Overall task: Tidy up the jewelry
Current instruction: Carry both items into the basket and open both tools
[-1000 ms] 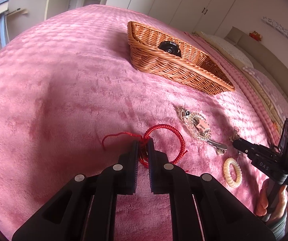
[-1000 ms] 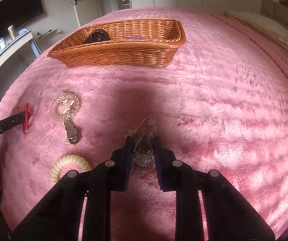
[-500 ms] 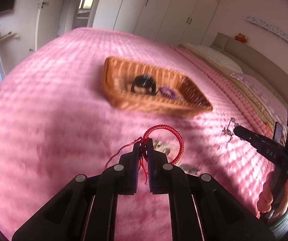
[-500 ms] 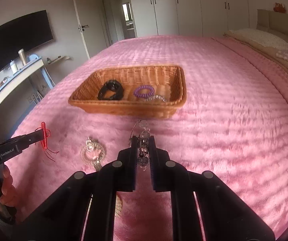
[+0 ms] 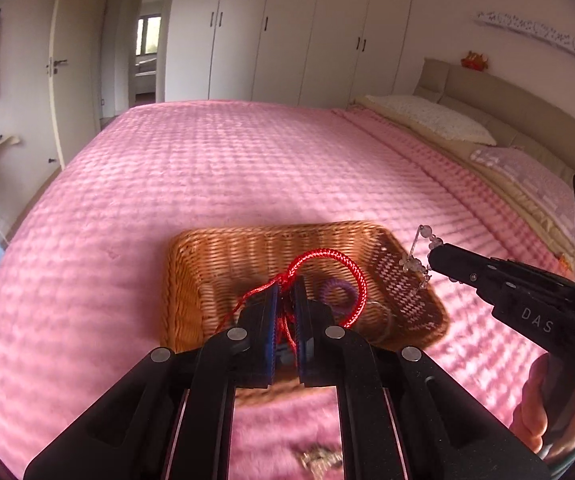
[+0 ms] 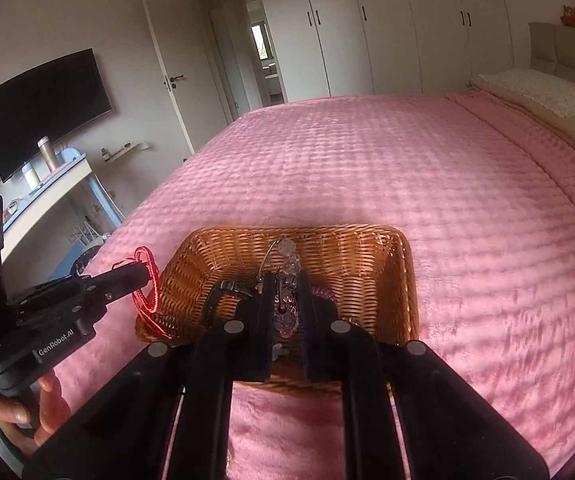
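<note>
The left tongs (image 5: 285, 296) are pinching the red cord bracelet (image 5: 343, 276) and the right tongs (image 6: 286, 292) are gripping a clear beaded piece (image 6: 287, 276). Both are hanging directly over the wicker basket (image 6: 403, 280), which is lying just below and ahead, its long axis running across them.

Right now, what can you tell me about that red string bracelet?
The red string bracelet looks like braided cord, a round loop with thin loose tails hanging from a knot. The left tool is shut on it at the knot, so the loop stands up in the air above the wicker basket. It touches only the tool's blue pads, not the basket or the pink blanket.
</note>
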Demonstrator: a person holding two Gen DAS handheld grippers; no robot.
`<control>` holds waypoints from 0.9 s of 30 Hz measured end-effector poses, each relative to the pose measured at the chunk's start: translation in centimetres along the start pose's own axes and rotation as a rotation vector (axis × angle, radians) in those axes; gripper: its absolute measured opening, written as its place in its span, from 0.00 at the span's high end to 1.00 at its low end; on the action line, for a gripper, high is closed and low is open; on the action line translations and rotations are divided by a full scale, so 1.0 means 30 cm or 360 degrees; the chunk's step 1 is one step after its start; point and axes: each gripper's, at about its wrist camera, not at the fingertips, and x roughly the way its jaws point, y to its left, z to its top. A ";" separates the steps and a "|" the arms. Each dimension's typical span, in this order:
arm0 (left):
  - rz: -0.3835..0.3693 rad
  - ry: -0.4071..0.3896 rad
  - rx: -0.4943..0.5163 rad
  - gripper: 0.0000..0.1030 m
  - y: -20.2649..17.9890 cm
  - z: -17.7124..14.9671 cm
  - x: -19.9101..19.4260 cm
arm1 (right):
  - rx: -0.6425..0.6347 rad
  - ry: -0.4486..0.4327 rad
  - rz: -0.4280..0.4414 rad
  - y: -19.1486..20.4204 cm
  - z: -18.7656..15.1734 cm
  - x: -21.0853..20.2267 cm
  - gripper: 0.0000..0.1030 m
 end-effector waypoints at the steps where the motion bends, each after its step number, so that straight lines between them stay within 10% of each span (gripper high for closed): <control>1: 0.0018 0.0023 0.0008 0.95 0.002 0.008 0.042 | 0.0024 0.0028 -0.0007 -0.012 0.010 0.045 0.91; 17: -0.0027 0.0223 0.0053 0.92 -0.002 -0.044 0.284 | 0.0181 0.0268 -0.0163 -0.148 -0.024 0.322 0.90; 23: -0.0067 0.0203 0.0043 0.60 -0.004 -0.059 0.220 | 0.0192 0.0202 -0.0182 -0.150 -0.036 0.248 0.53; 27: -0.0120 0.0162 -0.0002 0.58 0.017 -0.070 0.123 | 0.0180 0.0140 -0.0144 -0.118 -0.046 0.148 0.53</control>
